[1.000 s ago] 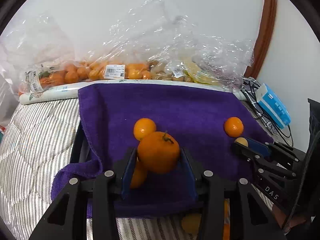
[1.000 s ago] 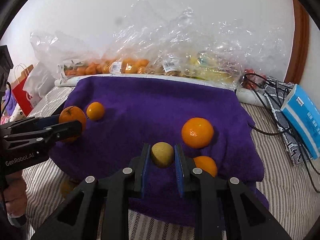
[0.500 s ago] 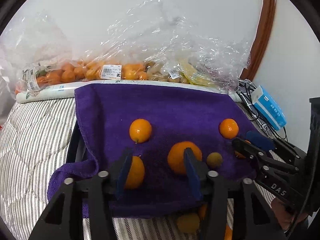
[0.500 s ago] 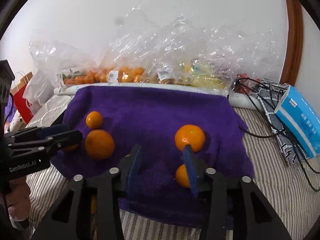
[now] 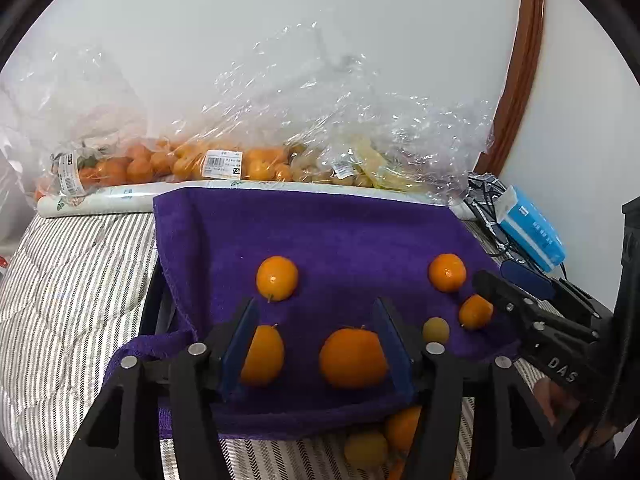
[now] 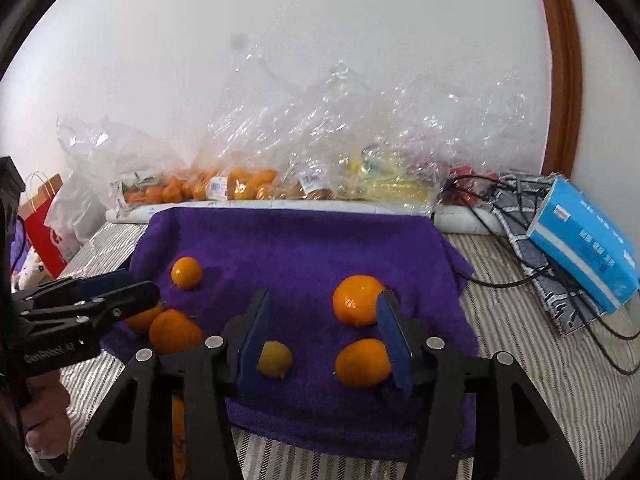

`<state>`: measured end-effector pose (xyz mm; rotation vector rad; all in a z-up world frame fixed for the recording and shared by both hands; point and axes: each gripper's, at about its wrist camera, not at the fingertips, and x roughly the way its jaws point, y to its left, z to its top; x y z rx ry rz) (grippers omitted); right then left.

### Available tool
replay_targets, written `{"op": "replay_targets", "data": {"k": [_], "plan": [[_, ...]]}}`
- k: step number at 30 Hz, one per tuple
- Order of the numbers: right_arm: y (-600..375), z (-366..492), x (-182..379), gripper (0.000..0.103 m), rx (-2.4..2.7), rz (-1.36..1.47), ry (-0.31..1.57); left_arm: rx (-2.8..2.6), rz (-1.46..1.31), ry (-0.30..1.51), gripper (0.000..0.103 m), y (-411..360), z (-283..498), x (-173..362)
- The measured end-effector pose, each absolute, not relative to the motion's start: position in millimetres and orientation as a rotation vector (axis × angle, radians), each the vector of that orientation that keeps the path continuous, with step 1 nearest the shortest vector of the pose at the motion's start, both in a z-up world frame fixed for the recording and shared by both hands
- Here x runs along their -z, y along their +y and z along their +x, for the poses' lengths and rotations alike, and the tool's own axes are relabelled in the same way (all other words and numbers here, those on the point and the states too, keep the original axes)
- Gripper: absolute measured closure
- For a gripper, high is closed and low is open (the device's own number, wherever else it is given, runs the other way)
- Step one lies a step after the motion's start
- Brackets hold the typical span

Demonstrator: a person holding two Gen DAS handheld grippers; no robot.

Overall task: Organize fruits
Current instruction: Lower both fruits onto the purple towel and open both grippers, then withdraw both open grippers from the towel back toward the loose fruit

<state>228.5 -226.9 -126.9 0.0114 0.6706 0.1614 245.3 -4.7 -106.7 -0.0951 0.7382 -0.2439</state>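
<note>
Both the left tool [image 5: 316, 340] and the right tool [image 6: 324, 332] gape wide, holding nothing.

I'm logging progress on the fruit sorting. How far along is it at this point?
Six fruits already lie on the purple towel: five oranges, such as the big one, and one small yellow fruit. Nothing is in hand; the left gripper and right gripper are both open. Left: loose fruit below the towel's near edge, plus the bagged fruit behind.
</note>
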Motion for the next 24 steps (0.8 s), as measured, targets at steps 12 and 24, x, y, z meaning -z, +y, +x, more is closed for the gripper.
{"op": "replay_targets", "data": {"k": [12,24], "plan": [[-225,224,107,0.047,-0.157,0.058,0.701,0.231,-0.071,0.716,0.039,-10,241,103],[-224,157,98,0.038,-0.148,0.042,0.762,0.225,-0.043,0.703,0.037,-5,202,85]]}}
